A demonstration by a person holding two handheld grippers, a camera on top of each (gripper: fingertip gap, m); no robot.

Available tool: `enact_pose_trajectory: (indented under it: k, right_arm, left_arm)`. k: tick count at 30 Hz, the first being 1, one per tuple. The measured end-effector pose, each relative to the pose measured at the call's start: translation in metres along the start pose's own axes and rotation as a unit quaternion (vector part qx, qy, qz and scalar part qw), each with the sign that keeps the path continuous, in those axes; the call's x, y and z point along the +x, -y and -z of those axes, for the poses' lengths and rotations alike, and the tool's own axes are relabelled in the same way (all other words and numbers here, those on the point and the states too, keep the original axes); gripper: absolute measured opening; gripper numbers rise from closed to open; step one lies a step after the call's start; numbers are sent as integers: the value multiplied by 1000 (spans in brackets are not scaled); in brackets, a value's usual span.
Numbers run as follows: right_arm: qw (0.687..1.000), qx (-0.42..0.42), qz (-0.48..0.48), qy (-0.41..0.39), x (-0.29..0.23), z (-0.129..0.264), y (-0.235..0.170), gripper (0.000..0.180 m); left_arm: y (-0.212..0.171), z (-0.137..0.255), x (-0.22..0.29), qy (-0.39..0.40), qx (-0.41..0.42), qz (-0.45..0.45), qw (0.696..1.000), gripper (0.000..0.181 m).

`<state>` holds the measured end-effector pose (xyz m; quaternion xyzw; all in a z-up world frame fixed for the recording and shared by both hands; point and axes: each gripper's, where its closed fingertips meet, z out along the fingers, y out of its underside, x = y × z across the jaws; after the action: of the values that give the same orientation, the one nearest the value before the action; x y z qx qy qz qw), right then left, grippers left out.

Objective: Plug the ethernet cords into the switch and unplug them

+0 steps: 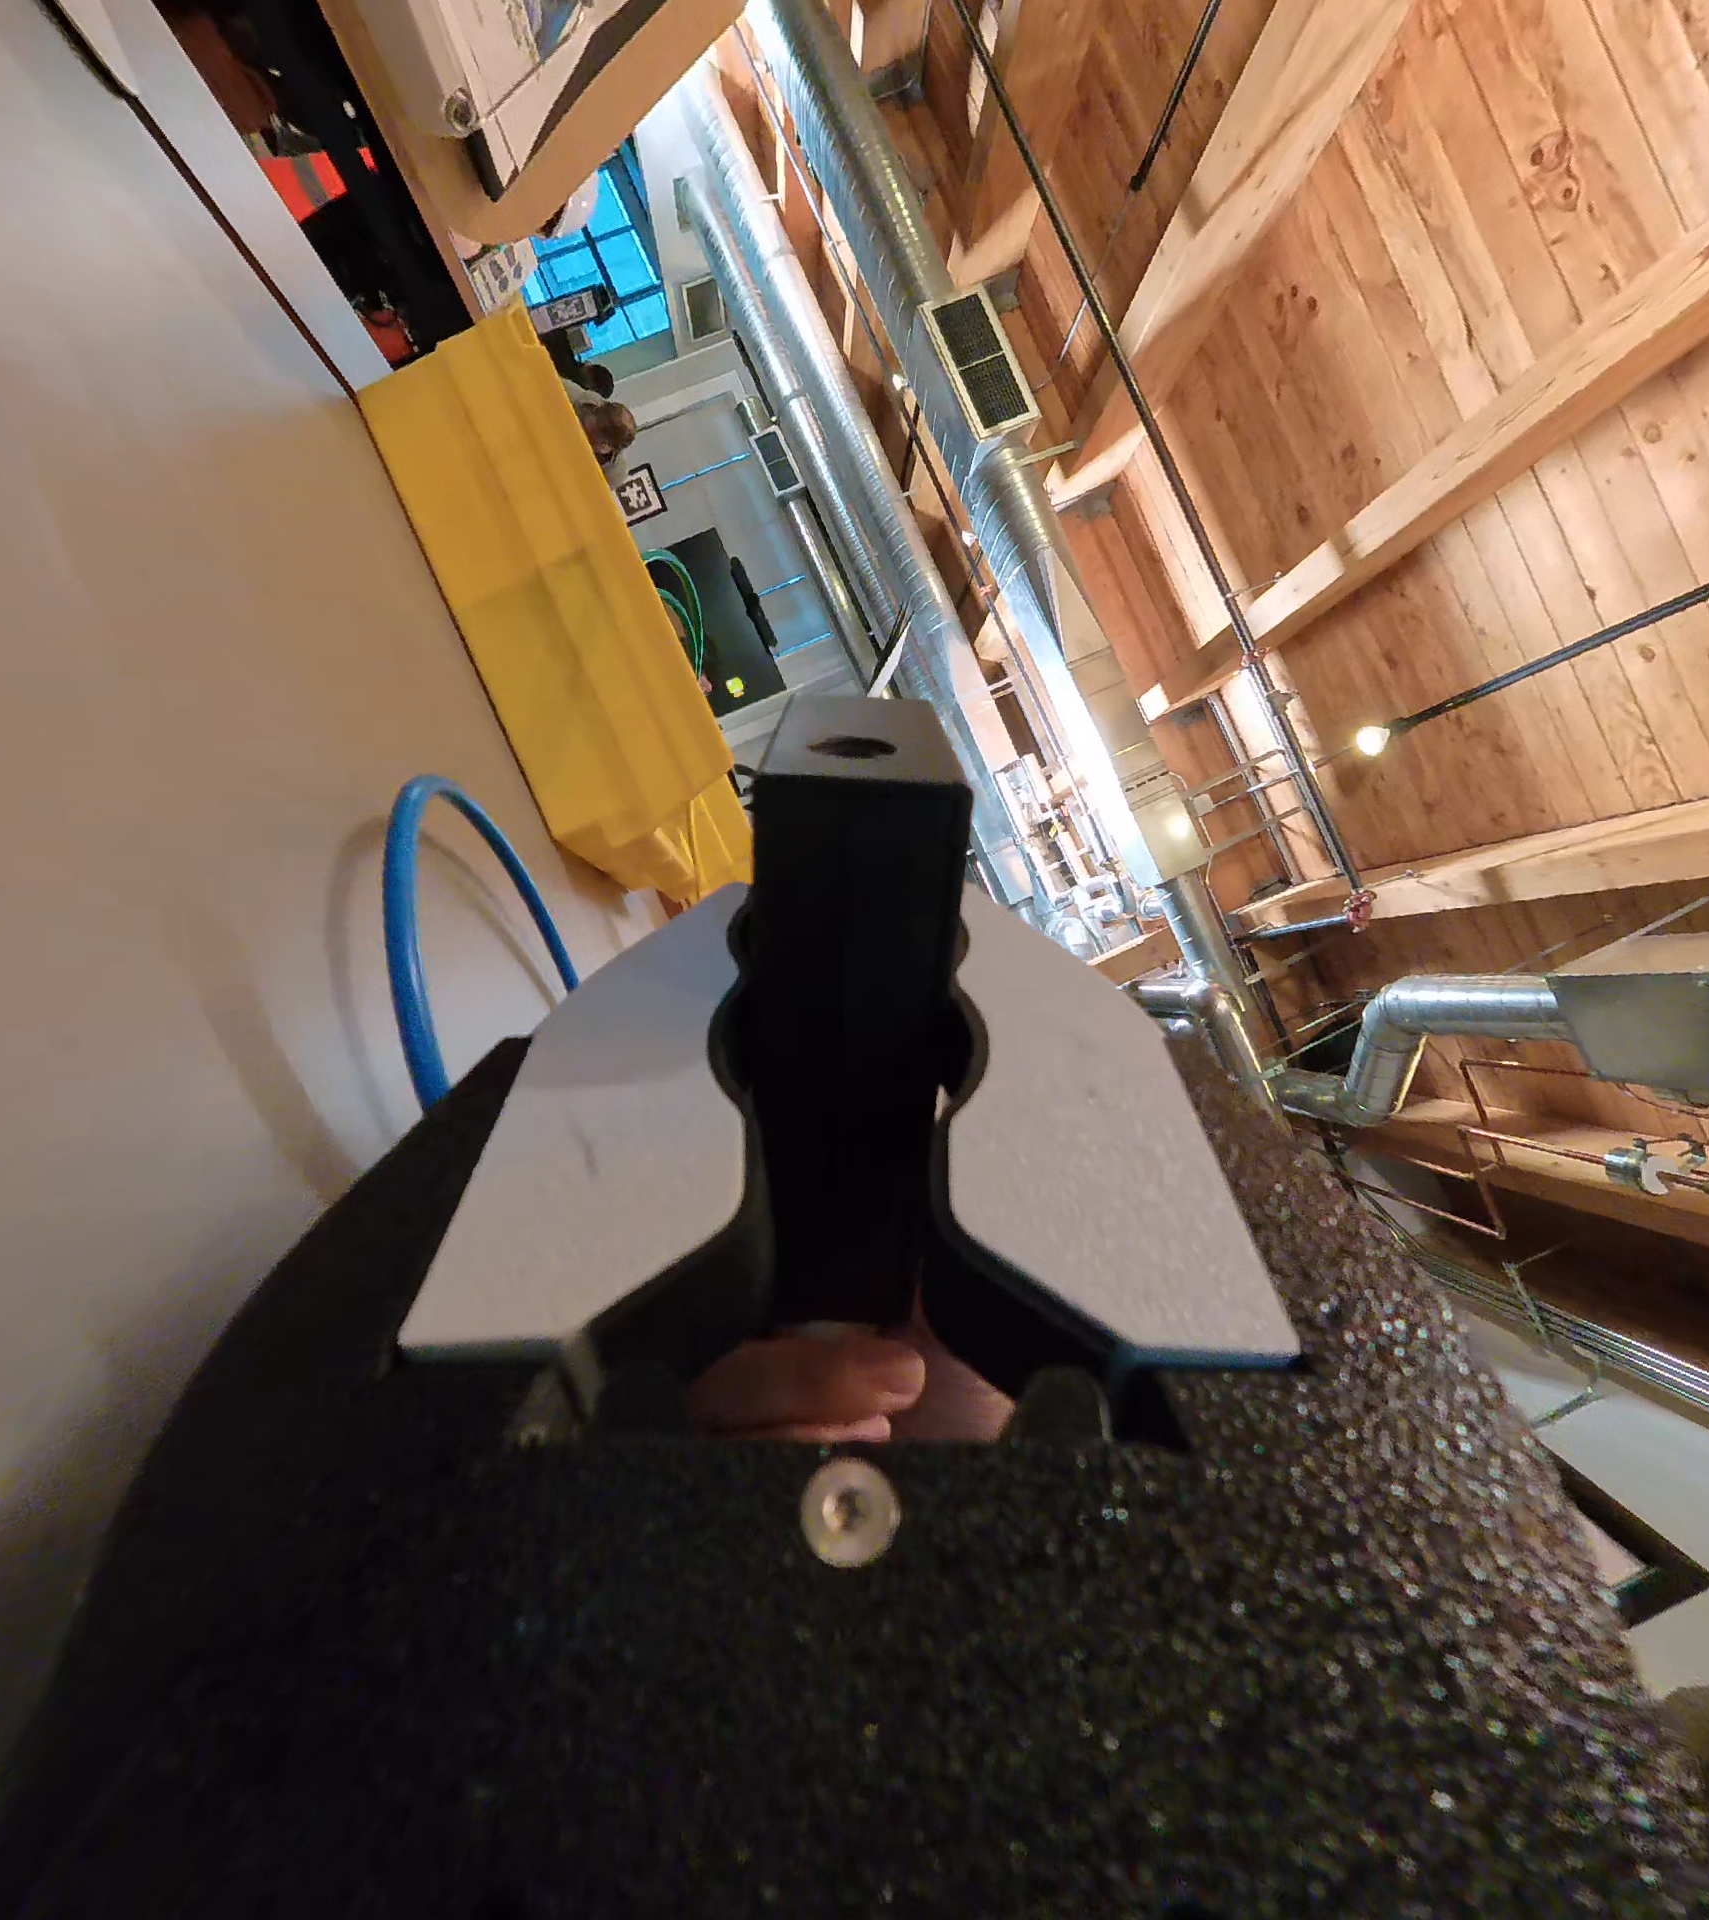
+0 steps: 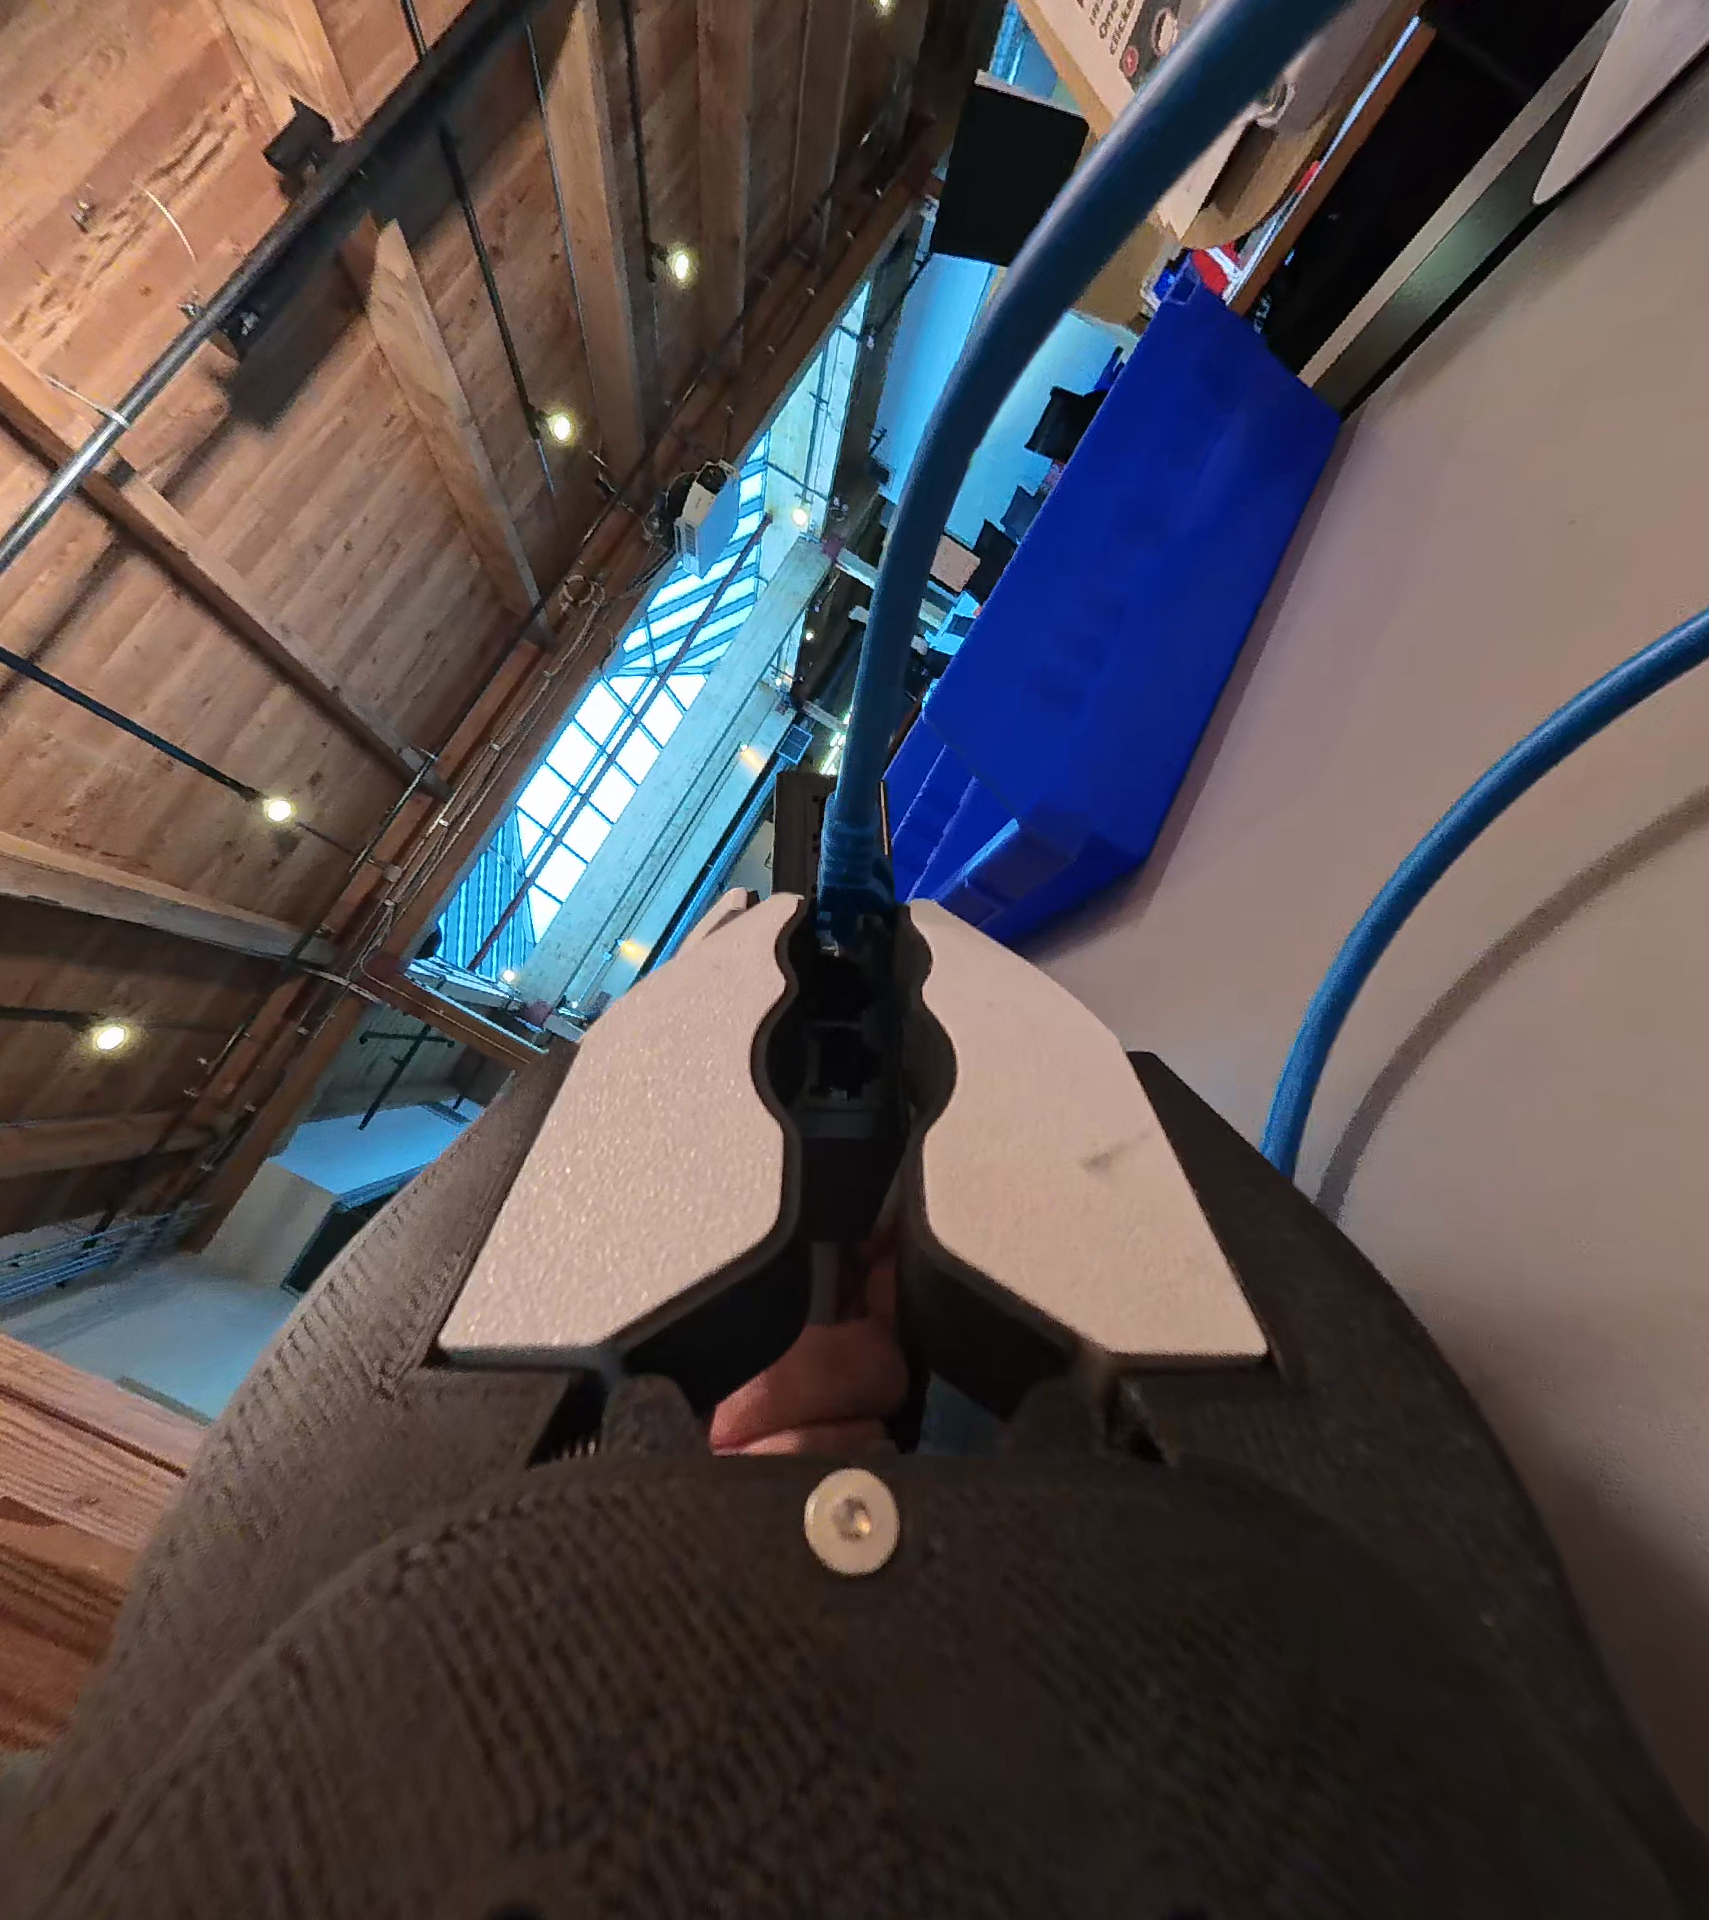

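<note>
The black switch (image 1: 860, 997) stands between the grey fingers (image 1: 621, 1122) of my left gripper (image 1: 855, 904), which is shut on it; its end face with a hole sticks out past the tips. My right gripper (image 2: 845, 920) is shut on the switch (image 2: 834, 1081) too, with an empty port showing between its jaws. A blue ethernet cord (image 2: 891, 582) is plugged into the switch right at the right fingertips. Another stretch of blue cord (image 2: 1452, 831) loops over the table. A blue loop (image 1: 414, 935) also shows in the left wrist view.
Both views are rolled sideways. The pale table (image 1: 102, 727) lies along the left of the left view and the right of the right view (image 2: 1608, 727). A yellow bin (image 1: 559, 623) and a blue bin (image 2: 1120, 644) stand on it. Wooden ceiling and ducts fill the rest.
</note>
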<state>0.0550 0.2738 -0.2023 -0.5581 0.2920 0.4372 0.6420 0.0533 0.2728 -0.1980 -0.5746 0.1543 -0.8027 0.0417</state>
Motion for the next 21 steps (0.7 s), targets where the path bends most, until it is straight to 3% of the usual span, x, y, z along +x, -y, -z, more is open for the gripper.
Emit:
enact_pose_trajectory:
  k: [16, 21]
  right_arm:
    - [994, -26, 105, 9, -8, 1, 3, 15]
    - [995, -23, 91, 29, -10, 3, 2, 14]
  left_arm:
    - [-1, -2, 7, -21, 10, -43, 999, 30]
    - [-1, -2, 9, -16, -7, -123, 992, 29]
